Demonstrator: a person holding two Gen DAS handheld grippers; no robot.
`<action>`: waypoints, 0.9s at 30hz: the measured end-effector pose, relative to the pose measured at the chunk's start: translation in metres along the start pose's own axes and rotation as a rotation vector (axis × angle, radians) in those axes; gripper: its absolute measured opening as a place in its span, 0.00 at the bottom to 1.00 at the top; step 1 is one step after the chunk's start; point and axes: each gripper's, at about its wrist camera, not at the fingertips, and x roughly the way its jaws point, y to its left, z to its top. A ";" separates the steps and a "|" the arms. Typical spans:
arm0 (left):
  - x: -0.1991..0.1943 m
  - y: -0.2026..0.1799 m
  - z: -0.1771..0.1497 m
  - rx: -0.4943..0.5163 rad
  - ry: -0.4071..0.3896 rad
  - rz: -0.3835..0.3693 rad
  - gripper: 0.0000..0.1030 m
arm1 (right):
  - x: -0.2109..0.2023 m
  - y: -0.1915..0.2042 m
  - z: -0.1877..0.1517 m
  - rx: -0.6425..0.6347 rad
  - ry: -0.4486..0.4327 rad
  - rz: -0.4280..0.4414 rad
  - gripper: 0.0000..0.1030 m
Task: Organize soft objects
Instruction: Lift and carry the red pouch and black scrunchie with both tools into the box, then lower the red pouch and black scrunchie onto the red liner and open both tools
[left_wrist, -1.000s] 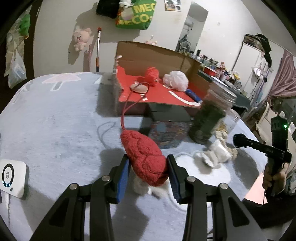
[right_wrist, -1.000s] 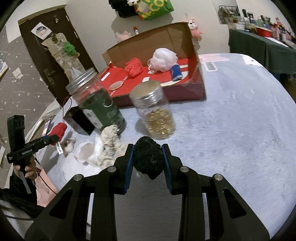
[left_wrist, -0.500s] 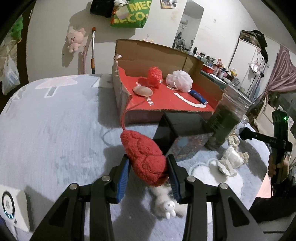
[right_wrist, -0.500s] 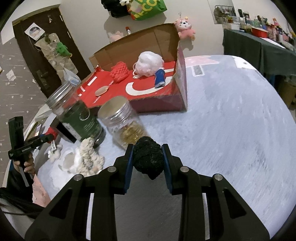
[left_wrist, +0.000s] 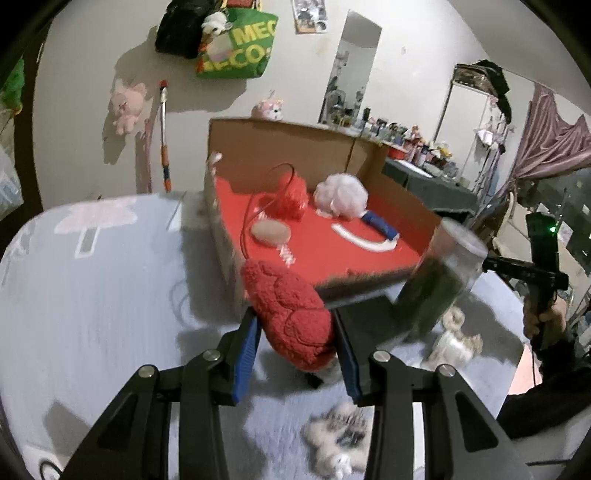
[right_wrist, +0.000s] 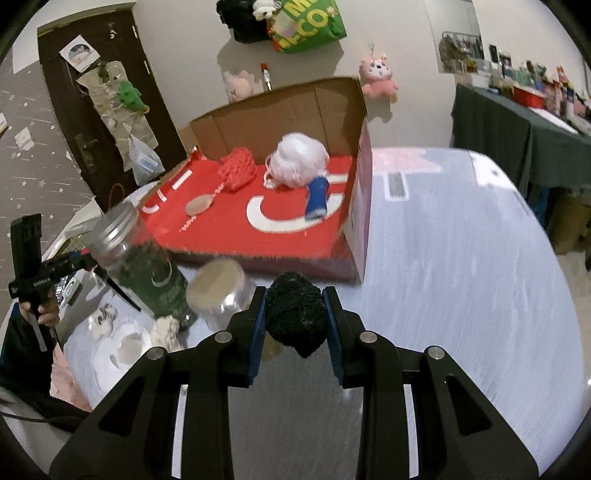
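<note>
Dim indoor light; motion blur; perhaps overhead

Left gripper at lower centre of its frame, blue-padded fingers clamped on something red. Right gripper at lower centre of its own frame, pinching something black. Bare hand at right edge.

I'm looking into a lived-in home room: plush toys and a green shopping bag hang on the plain wall beside a dark wooden door. A pink curtain drapes one side, and a cloth-covered side table crowded with small household items lines the wall.
</note>
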 end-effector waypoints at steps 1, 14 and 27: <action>0.001 -0.002 0.006 0.008 -0.003 -0.006 0.41 | 0.000 0.001 0.005 -0.009 -0.005 -0.001 0.27; 0.061 -0.036 0.073 0.121 0.100 -0.065 0.41 | 0.041 0.013 0.065 -0.076 0.042 0.080 0.27; 0.149 -0.071 0.122 0.180 0.291 -0.102 0.41 | 0.137 0.038 0.125 -0.100 0.259 0.139 0.27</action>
